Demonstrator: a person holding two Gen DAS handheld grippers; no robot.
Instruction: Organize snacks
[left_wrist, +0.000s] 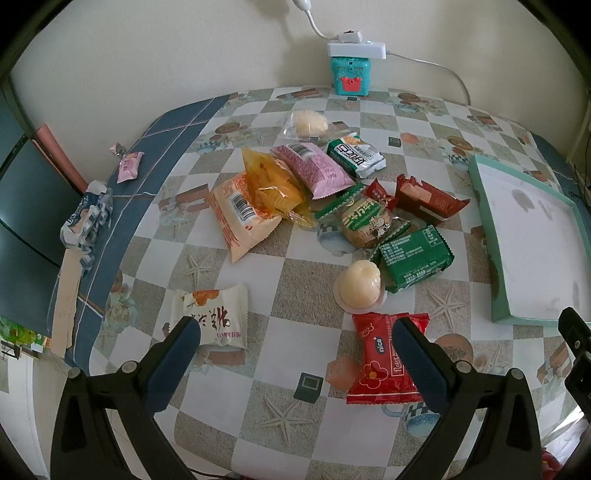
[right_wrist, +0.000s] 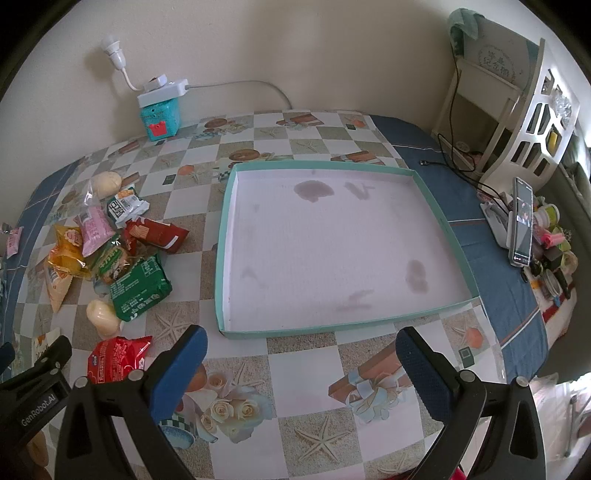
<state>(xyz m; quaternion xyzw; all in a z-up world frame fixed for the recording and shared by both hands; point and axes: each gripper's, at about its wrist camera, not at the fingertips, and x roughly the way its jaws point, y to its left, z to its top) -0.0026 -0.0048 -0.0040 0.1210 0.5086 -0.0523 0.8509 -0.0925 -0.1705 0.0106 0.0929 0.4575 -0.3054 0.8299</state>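
Both grippers, the left gripper (left_wrist: 295, 354) and right gripper (right_wrist: 301, 363), hover wide open and empty, since the tray (right_wrist: 236, 173) awaits the snack pile (left_wrist: 295, 195) mid-table.

Left wrist view: low over the table's near edge, facing the far wall, close on the snack pile (left_wrist: 325, 199); tray (left_wrist: 532, 236) cut off at right. Right wrist view: further right, same heading, centred on the tray (right_wrist: 332, 243). Shared: snack pile (right_wrist: 110, 254), tray, teal box (left_wrist: 349, 75) (right_wrist: 159, 118) by wall.
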